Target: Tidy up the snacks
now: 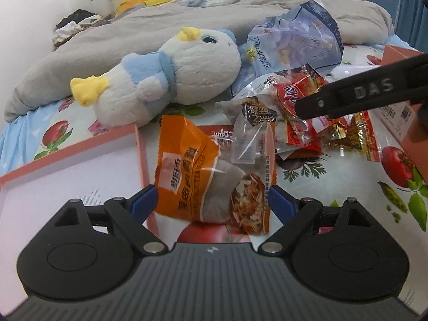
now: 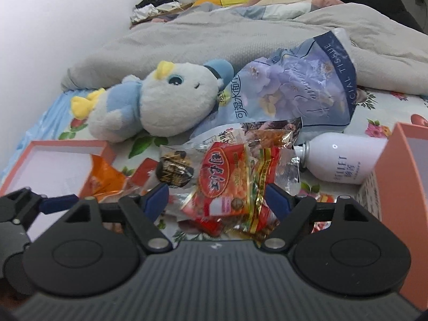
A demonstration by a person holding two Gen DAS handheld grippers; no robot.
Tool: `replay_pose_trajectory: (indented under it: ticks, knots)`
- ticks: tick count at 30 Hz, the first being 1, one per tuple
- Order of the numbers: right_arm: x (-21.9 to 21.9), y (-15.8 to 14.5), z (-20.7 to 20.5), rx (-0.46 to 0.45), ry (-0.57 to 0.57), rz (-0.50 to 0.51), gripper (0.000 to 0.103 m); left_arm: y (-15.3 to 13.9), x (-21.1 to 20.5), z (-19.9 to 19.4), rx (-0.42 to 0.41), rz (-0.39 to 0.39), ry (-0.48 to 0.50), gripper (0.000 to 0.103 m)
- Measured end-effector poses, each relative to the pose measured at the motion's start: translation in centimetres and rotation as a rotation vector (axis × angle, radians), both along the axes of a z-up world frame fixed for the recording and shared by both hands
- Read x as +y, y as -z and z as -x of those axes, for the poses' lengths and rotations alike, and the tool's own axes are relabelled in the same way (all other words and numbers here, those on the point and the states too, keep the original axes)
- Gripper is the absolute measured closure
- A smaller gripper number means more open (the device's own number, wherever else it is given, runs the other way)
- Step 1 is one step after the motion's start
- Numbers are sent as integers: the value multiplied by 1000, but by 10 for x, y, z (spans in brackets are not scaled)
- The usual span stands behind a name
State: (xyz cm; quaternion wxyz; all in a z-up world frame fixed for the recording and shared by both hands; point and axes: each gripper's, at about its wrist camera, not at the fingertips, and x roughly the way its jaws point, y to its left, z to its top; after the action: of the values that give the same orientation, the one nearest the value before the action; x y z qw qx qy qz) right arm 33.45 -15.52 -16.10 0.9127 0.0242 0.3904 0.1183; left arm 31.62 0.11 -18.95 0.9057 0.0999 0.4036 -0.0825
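Nearest in the left wrist view, the left gripper point(image 1: 212, 200) is standing with its blue fingers point(image 1: 144, 200) spread wide on either side of an orange snack packet point(image 1: 203, 176); the pads are lying just beside the packet's edges, and I cannot tell whether they are touching it. The packet is lying on the flowered bed sheet point(image 1: 374, 192), just beside the wall of a shallow pink box point(image 1: 141, 157) whose pale inside is showing nothing in it. In the right wrist view, the right gripper point(image 2: 216, 198) is likewise gaping, its fingers point(image 2: 157, 198) flanking a red snack packet point(image 2: 222, 176) on top of a loose pile of wrappers, without visibly pressing it. A dark round-labelled packet point(image 2: 175, 171) is lying to the left of the pile. A second pink box point(image 2: 401, 176) is standing at the right, with a white bottle point(image 2: 345, 157) lying on its side between it and the pile. Farther back, a blue and white plush bird point(image 2: 160, 107) and a facial tissue pack point(image 2: 294, 88) are crowding the snacks from behind. Beyond them a grey blanket point(image 2: 214, 34) is lying bunched across the bed.
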Motion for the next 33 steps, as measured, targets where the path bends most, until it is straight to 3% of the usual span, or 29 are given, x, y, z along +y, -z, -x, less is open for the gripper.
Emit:
replay_pose_trajectory:
  ticks: [10, 11, 13, 18, 21, 29, 33]
  knots:
    - [14, 26, -22, 25, -21, 118, 34, 19, -2, -16, 33, 47, 25, 14]
    - [14, 26, -22, 26, -25, 110, 41, 20, -1, -17, 39, 53, 22, 18]
    - [16, 25, -22, 23, -21, 113, 44, 20, 1, -19, 37, 60, 7, 24]
    - [23, 22, -16, 4, -32, 152, 54, 17, 9, -21, 26, 65, -24, 53]
    - [25, 17, -11, -3, -37, 158, 60, 13, 16, -20, 27, 98, -43, 62]
    - [24, 0, 9, -26, -38, 156, 63, -5, 25, 0, -1, 139, -81, 75]
    - [23, -9, 24, -30, -42, 151, 65, -14, 26, 13, -3, 156, -88, 76]
